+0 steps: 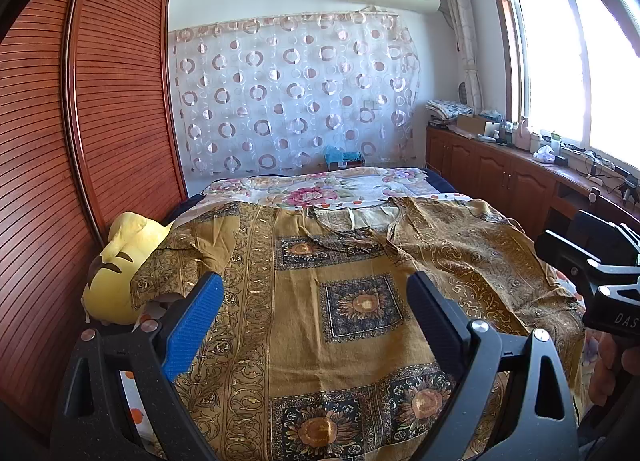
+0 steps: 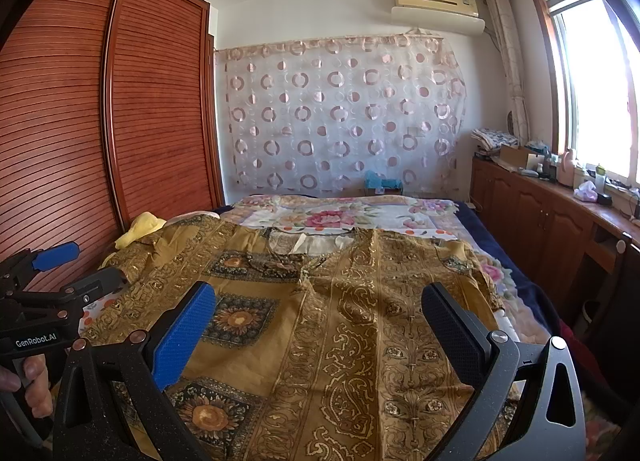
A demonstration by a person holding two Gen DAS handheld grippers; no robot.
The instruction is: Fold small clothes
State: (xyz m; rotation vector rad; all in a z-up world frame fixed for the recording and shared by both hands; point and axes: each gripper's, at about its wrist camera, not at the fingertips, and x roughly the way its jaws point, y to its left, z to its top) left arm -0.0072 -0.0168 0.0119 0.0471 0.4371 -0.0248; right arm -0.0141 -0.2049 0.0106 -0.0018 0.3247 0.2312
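Note:
A mustard-gold patterned shirt [image 1: 344,273] with sunflower squares lies spread flat on the bed, collar at the far side; it also shows in the right wrist view [image 2: 340,301]. My left gripper [image 1: 316,301] is open and empty, hovering over the shirt's near left part. My right gripper [image 2: 320,313] is open and empty over the shirt's near right part. The right gripper's body shows at the right edge of the left wrist view [image 1: 596,277]; the left gripper shows at the left of the right wrist view [image 2: 52,273].
The bed's floral sheet [image 1: 320,189] lies beyond the shirt. A yellow plush toy [image 1: 120,261] sits at the shirt's left sleeve. A slatted wooden wardrobe [image 1: 80,141] stands left. A cluttered wooden cabinet [image 2: 560,213] runs along the window at right.

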